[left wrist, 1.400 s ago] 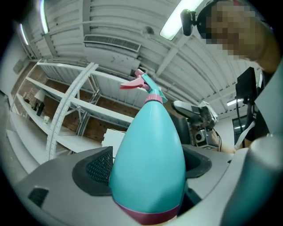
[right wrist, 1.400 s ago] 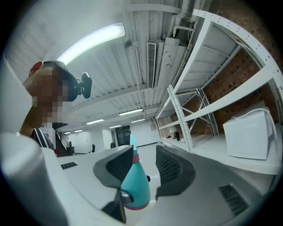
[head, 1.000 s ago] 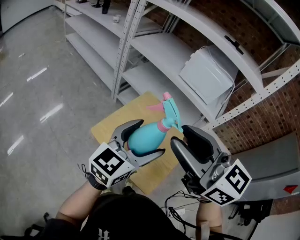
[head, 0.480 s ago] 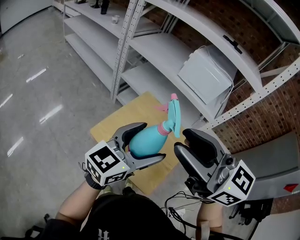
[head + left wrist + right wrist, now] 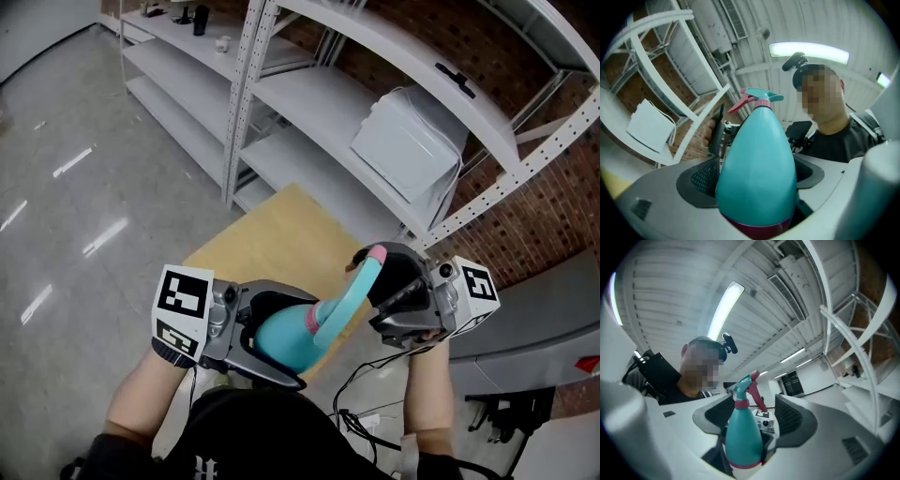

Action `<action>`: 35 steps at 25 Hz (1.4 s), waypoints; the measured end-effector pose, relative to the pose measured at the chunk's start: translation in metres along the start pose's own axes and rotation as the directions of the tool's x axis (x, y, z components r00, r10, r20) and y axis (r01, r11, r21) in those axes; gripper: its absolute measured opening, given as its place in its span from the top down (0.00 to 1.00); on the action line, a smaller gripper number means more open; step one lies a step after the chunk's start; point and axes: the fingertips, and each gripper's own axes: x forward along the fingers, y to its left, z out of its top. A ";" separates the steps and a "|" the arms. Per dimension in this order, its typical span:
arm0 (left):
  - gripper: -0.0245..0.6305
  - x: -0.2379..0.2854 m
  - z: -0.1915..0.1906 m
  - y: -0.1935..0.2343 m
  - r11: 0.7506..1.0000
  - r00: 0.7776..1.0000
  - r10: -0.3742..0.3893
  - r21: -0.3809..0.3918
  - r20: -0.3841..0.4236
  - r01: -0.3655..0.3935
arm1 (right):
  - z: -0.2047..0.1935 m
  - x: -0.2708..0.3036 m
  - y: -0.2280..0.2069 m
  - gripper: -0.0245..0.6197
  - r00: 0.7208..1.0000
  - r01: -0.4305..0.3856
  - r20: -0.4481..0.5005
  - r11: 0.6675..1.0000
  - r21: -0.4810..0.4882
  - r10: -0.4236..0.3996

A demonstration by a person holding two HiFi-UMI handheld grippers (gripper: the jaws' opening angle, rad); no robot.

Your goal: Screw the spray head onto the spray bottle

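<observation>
1. Up at the neck of the bottle (image 5: 757, 173), the spray head (image 5: 742, 386) already sits in place. Its pink collar (image 5: 741, 403) is down against the teal shoulder, with no gap that I can make out.
2. Judging from that, the threading is started and probably most of the way home. No view shows whether the collar is fully tight (a last turn or two may well be left).
3. The left gripper (image 5: 286, 339) is clamped on the fat lower body of the bottle, one jaw on each side. It carries the bottle in the air with a wooden board (image 5: 272, 234) below, tilted so the head points toward the other tool.
4. The right gripper (image 5: 382, 281) is letting go as its jaws open. The head and neck stand between them, but the dark pads (image 5: 790, 416) show a gap on both sides and press on nothing.
5. So the bottle is gripped at its base end by the left tool and merely flanked at its head end by the right one. The pink trigger (image 5: 758, 392) is near one pad, apparently not touching.
6. What is left, by my reading, is either a fresh bite on the collar for more turning or a check that it is snug.
</observation>
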 end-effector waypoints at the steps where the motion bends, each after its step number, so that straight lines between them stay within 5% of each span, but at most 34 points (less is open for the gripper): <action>1: 0.28 0.004 -0.002 -0.006 0.999 0.999 -0.043 -0.015 -0.006 0.043 | -0.001 0.007 0.005 0.56 0.998 -0.059 -0.003 0.998 -0.001 0.059; 6: 0.28 0.017 -0.016 -0.025 0.976 0.983 -0.186 -0.117 -0.003 0.184 | 0.000 0.033 0.037 0.55 0.959 -0.281 -0.055 0.959 -0.035 0.279; 11: 0.28 0.017 -0.024 -0.020 0.966 0.982 -0.191 -0.176 0.011 0.190 | -0.025 0.053 0.045 0.56 0.946 -0.260 -0.225 0.961 -0.093 0.234; 14: 0.28 0.010 -0.026 -0.008 0.979 0.993 -0.121 -0.168 -0.001 0.119 | -0.036 0.057 0.037 0.71 0.950 -0.174 -0.283 0.975 -0.136 0.131; 17: 0.28 0.002 -0.028 0.010 0.993 0.999 0.010 -0.117 -0.041 -0.015 | -0.042 0.052 0.022 0.72 0.953 -0.085 -0.302 0.985 -0.149 0.036; 20: 0.28 -0.006 -0.031 0.036 0.976 0.972 0.211 -0.025 -0.100 -0.214 | -0.045 0.044 0.000 0.72 0.955 0.040 -0.285 0.989 -0.146 -0.080; 22: 0.28 -0.015 -0.032 0.054 0.923 0.913 0.384 0.069 -0.139 -0.378 | -0.048 0.037 -0.016 0.72 0.942 0.165 -0.271 0.977 -0.139 -0.197; 24: 0.28 -0.027 -0.031 0.071 0.826 0.814 0.560 0.179 -0.153 -0.535 | -0.052 0.029 -0.031 0.73 0.906 0.306 -0.264 0.943 -0.128 -0.330; 28: 0.28 -0.058 -0.026 0.100 0.525 0.544 0.835 0.407 -0.079 -0.747 | -0.060 0.020 -0.063 0.73 0.820 0.516 -0.225 0.850 -0.106 -0.526; 30: 0.28 -0.073 -0.026 0.111 0.384 0.424 0.905 0.477 -0.026 -0.791 | -0.065 0.018 -0.076 0.73 0.785 0.579 -0.207 0.811 -0.089 -0.583; 32: 0.28 -0.083 -0.028 0.119 0.268 0.323 0.946 0.521 0.016 -0.810 | -0.070 0.015 -0.087 0.73 0.751 0.634 -0.193 0.771 -0.058 -0.632; 34: 0.28 -0.091 -0.030 0.126 0.187 0.249 0.968 0.549 0.039 -0.815 | -0.075 0.011 -0.098 0.73 0.712 0.687 -0.185 0.726 -0.014 -0.677; 35: 0.28 -0.094 -0.032 0.130 0.171 0.230 0.972 0.553 0.038 -0.816 | -0.077 0.009 -0.103 0.73 0.694 0.709 -0.185 0.705 0.006 -0.696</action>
